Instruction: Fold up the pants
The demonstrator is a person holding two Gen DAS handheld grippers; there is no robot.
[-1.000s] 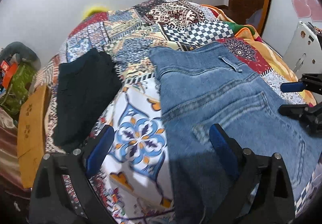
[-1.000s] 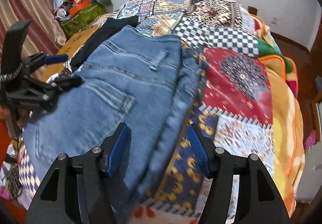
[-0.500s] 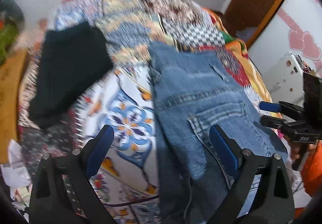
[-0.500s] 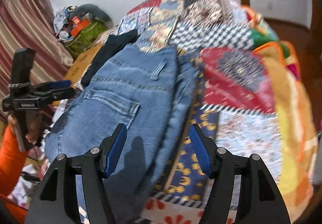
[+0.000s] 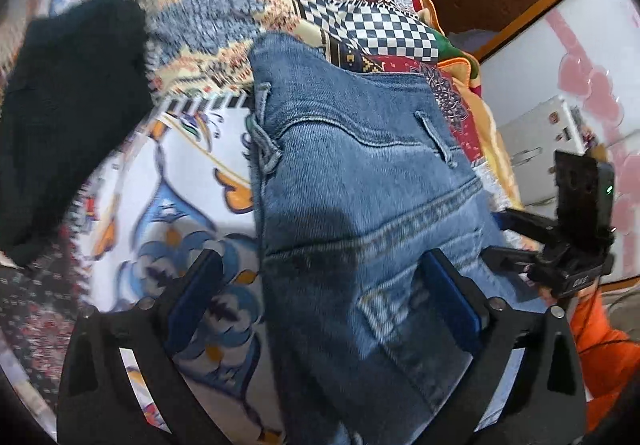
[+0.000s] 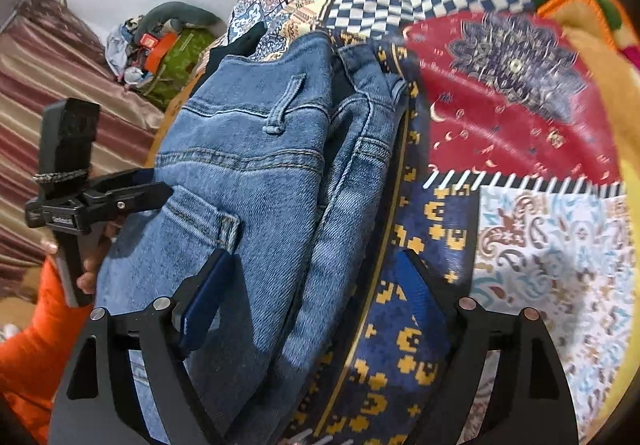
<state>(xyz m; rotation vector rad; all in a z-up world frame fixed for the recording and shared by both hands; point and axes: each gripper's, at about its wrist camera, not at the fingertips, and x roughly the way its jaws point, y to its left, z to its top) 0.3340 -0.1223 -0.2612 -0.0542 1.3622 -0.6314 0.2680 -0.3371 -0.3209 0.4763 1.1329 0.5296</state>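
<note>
Blue jeans (image 5: 360,181) lie folded lengthwise on a patchwork bedspread (image 5: 192,181), filling the centre of the left wrist view and more of it than a second ago. The left gripper (image 5: 320,293) has moved closer, jaws wide, straddling the jeans' left edge at bottom centre. A black garment (image 5: 68,93) sits upper left. The right gripper (image 6: 316,289), jaws also wide, straddles the jeans' (image 6: 256,181) right edge.
</note>
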